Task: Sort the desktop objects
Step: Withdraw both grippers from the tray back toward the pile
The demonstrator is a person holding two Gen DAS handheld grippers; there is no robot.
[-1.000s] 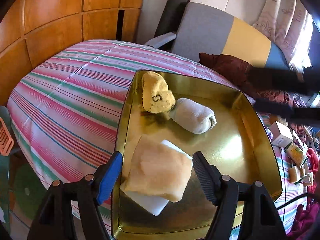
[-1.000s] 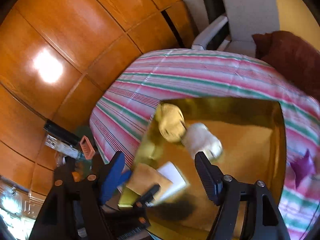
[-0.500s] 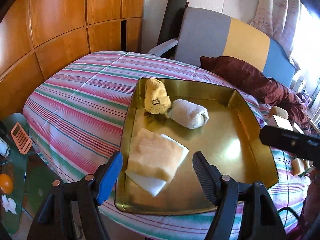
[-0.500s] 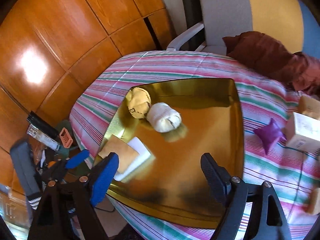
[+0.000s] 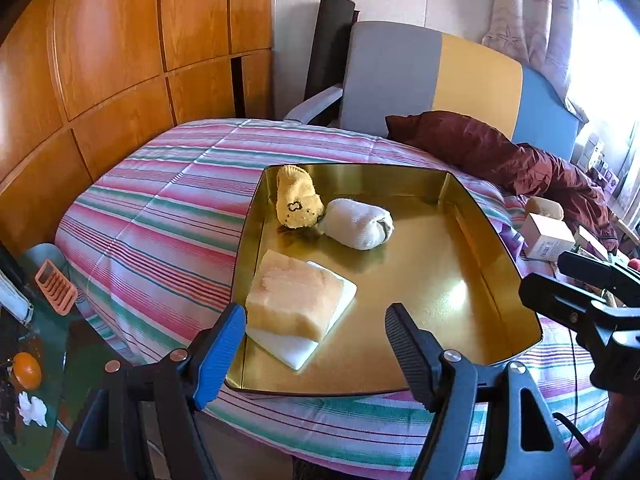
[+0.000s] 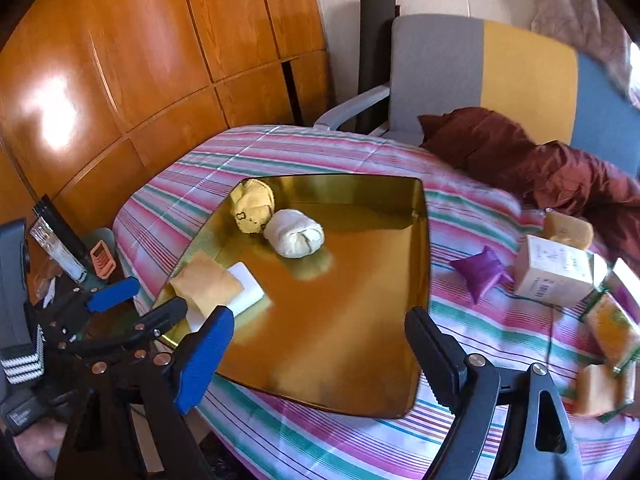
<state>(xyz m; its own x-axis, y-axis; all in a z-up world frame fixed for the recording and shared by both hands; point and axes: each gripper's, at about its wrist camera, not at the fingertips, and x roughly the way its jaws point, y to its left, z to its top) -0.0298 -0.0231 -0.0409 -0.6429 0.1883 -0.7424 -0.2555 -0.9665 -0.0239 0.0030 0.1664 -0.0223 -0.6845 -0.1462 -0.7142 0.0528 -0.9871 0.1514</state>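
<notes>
4 items now lie in the gold tray (image 5: 496, 280); right gripper (image 6: 320, 344), jaws just widened and empty, turns toward the purple pouch (image 6: 482, 274); left gripper (image 5: 316, 336) released.

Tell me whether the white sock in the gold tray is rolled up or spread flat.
Rolled up. The white sock sits as a tight bundle, its cuff tucked in at one end, touching the yellow sock in the gold tray.

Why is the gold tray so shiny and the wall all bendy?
Left wrist view: window light glares off the gold tray; the fisheye lens curves the wooden wall. Right wrist view: a bright glare spot on that wall, and the boxes look slightly blurred.
</notes>
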